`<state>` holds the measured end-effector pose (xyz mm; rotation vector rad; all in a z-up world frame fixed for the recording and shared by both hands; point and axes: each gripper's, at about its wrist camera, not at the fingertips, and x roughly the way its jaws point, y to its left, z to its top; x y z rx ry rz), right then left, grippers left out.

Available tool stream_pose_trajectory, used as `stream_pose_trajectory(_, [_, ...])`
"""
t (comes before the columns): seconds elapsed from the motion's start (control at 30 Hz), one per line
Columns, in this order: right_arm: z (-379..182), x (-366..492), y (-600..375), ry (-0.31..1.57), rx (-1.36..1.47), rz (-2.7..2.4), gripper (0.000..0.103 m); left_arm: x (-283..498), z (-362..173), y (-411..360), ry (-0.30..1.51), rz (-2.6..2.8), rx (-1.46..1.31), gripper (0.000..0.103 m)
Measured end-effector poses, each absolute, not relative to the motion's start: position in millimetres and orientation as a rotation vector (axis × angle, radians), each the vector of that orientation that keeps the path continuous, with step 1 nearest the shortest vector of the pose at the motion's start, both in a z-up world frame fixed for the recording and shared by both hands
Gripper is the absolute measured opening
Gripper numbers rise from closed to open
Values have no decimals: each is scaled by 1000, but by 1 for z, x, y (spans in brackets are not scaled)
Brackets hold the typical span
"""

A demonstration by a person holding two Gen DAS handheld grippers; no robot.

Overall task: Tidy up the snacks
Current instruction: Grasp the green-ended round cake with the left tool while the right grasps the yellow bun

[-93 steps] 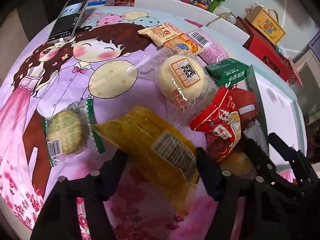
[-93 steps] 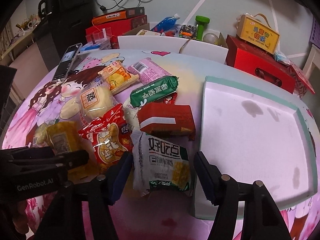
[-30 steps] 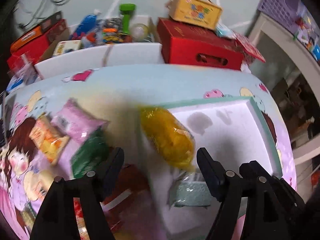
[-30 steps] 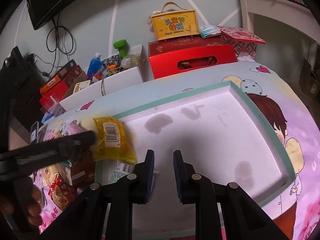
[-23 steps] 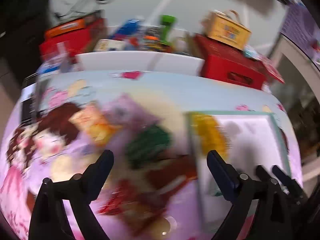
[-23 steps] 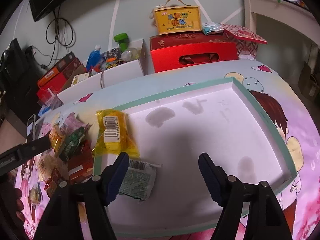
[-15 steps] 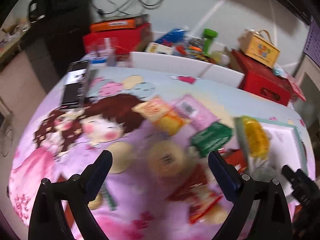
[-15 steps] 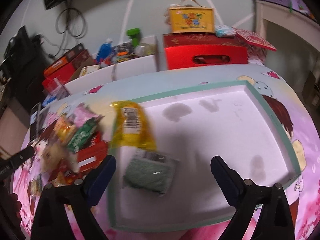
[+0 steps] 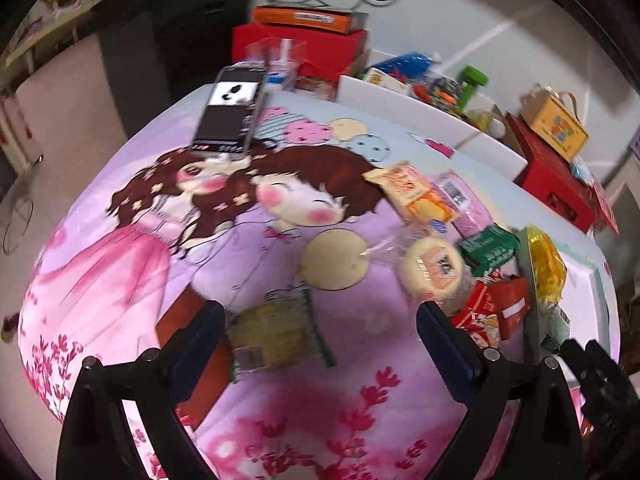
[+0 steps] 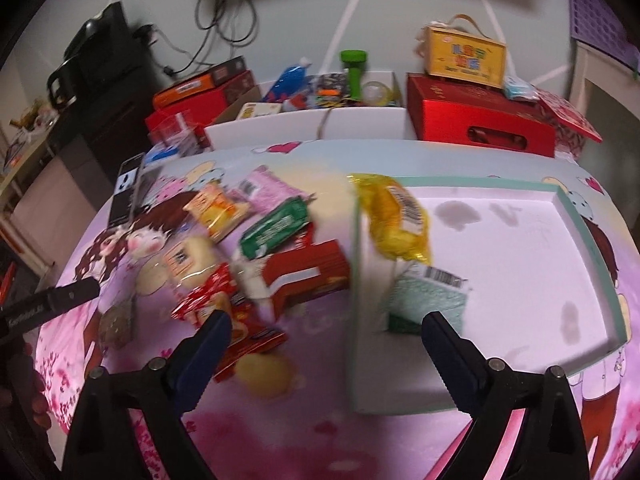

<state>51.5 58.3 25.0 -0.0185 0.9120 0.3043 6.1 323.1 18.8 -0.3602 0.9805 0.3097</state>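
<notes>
Both grippers hover over the table, jaws wide apart and holding nothing: left gripper (image 9: 316, 336), right gripper (image 10: 326, 340). The tray (image 10: 576, 216) sits at the table's right end. A yellow packet (image 10: 394, 216) lies over the tray's left rim, a pale green packet (image 10: 428, 300) just inside it. Remaining snacks (image 10: 276, 252) cluster mid-table, left of the tray; motion blur obscures their labels. A wrapped biscuit (image 9: 266, 334), possibly, lies between the left fingers.

Motion blur leaves almost nothing legible: the yellow plastic snack packet (image 10: 394, 216) shows a barcode label, the pale green packet (image 10: 426, 300) perhaps another.
</notes>
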Motion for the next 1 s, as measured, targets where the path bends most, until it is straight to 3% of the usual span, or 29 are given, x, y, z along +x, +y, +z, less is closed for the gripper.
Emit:
stream_pose_trajectory(0.2, [16, 41, 82, 947, -71, 364, 97, 7, -3, 334, 1049, 307, -395, 97])
stream_pose_trajectory(0.43, [-7, 35, 106, 1016, -142, 418, 74, 16, -36, 342, 1155, 332, -423, 95])
stream_pose_trajectory(0.6, [-22, 35, 114, 1066, -170, 447, 57, 20, -53, 346, 1211, 354, -428, 78])
stream_pose_trajectory(0.77, [-30, 39, 114, 1089, -177, 433, 46, 23, -58, 346, 1221, 363, -421, 78])
stream_pose_trajectory(0.83, [-30, 40, 112, 1087, -180, 422, 34, 23, -59, 346, 1224, 364, -413, 77])
stream_pose_trajectory(1.0, [-28, 39, 111, 1082, -181, 427, 34, 26, -59, 348, 1219, 387, -404, 62])
